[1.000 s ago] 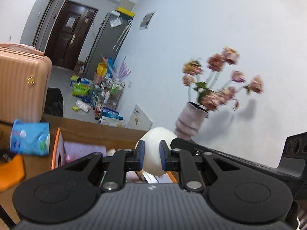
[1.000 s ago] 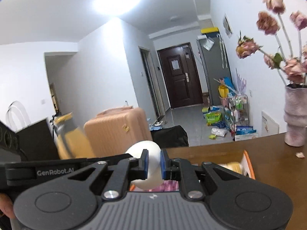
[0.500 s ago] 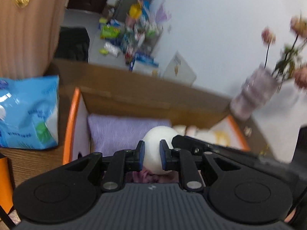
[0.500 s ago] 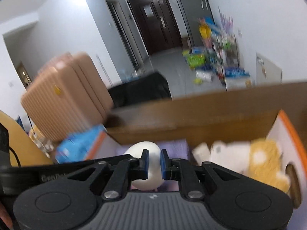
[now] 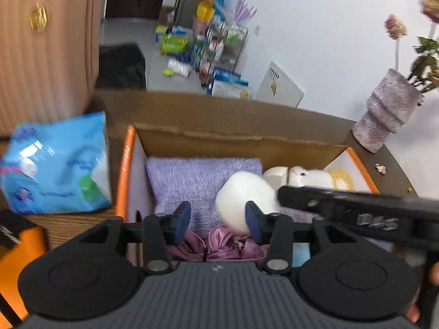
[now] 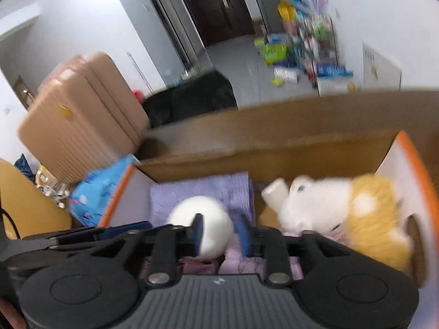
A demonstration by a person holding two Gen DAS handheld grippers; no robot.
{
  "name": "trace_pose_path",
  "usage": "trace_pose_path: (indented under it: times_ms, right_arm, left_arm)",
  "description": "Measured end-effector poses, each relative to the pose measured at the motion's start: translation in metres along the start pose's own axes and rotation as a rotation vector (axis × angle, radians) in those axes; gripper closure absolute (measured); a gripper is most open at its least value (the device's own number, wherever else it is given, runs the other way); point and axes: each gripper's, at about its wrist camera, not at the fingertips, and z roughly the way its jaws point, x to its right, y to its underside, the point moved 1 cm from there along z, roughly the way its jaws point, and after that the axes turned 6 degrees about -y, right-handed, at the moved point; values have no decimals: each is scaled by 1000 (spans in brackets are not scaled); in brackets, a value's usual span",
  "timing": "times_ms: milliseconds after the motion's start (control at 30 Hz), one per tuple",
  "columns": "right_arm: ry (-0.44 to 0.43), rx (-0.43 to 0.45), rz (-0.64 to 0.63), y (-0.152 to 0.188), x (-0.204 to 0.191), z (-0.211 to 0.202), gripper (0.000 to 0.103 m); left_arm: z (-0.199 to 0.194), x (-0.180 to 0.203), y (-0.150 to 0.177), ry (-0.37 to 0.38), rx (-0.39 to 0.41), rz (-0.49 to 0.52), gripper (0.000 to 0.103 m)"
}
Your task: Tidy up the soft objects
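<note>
A white soft ball (image 5: pixel 244 197) (image 6: pixel 208 227) lies in the orange-rimmed cardboard box (image 5: pixel 131 148) (image 6: pixel 414 153), on a folded purple cloth (image 5: pixel 197 181) (image 6: pixel 208 192). My left gripper (image 5: pixel 218 220) is open just over the box, the ball by its right fingertip. My right gripper (image 6: pixel 221 234) is open with the ball between its fingers, apart from the pads. A white and yellow plush toy (image 6: pixel 343 213) (image 5: pixel 315 178) lies at the box's right. Pink satin fabric (image 5: pixel 219 244) lies at the near side.
A blue tissue pack (image 5: pixel 57 164) (image 6: pixel 101 189) lies on the wooden table left of the box. A grey vase with flowers (image 5: pixel 389 112) stands at the far right. A pink suitcase (image 5: pixel 46 44) (image 6: pixel 82 115) stands beyond the table.
Both grippers tilted down over the box and opened. The white ball they held together now lies in the box on the purple cloth.
</note>
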Motion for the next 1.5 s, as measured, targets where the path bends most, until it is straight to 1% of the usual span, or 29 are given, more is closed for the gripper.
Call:
trace_pose_path:
  times_ms: [133,200,267,367,400,467,500,533,567,600,633,667,700,733,767,933,1067,1200,1267,1367,1400,1500]
  right_arm:
    - [58,68,-83,-4,-8,-59,63]
    - [95,91,-102,-1,-5,-87,57]
    - [136,110,-106,3,2,-113,56]
    - [187,126,-104,18,15,-147,55]
    - [196,126,-103,23,18,-155,52]
    - [229,121,-119,37,22,-169,47]
    - [246,122,-134,44,24,-175,46]
    - [260,127,-152,52,23,-178,45]
    - [268,144,-173,60,21,-182,42]
    - [271,176,-196,68,18,-186,34]
    - [270,218,-215,77,16,-190,27]
    - [270,277,-237,85,14,-195,13]
    - [276,345,-261,95,11,-200,8]
    - [289,384,-278,102,9,-203,8]
    - [302,400,-291,107,6,-203,8]
    - [305,468,-303,122,0,-216,8]
    - [307,465,-304,129,-6,-219,8]
    - [296,479,-292,144,-13,-230,8]
    - [281,485,-287,159,-16,-240,8]
    - [269,510,-305,192,-21,-255,8]
    - [270,515,-311,207,-24,-261,8]
    - [276,525,-323,253,-34,-279,8]
  left_arm:
    - [-44,7,0,-14,49,13,52]
    - [-69,10,2,-32,86,16,50]
    - [-91,13,8,-48,123,15,38]
    - [-121,18,25,-88,176,18,28]
    - [-129,20,32,-99,190,24,27]
    - [-139,25,46,-126,222,27,19]
    - [-144,28,53,-138,248,23,16]
    - [-149,30,60,-152,283,22,8]
    - [-153,32,67,-173,326,15,2]
    - [-158,34,75,-192,369,9,1]
    - [-160,34,80,-205,393,8,0]
    - [-162,35,85,-212,409,7,0]
    - [-164,36,89,-213,418,2,0]
    - [-166,36,93,-214,429,-5,0]
    - [-169,37,97,-216,443,-11,0]
    - [-179,40,110,-220,494,-2,0]
    - [-189,42,120,-226,524,17,0]
    - [-201,42,137,-224,550,13,0]
    - [-212,43,153,-243,570,10,0]
    - [-235,44,188,-268,610,20,0]
    - [-244,44,201,-267,617,12,0]
    - [-270,40,249,-222,604,-23,0]
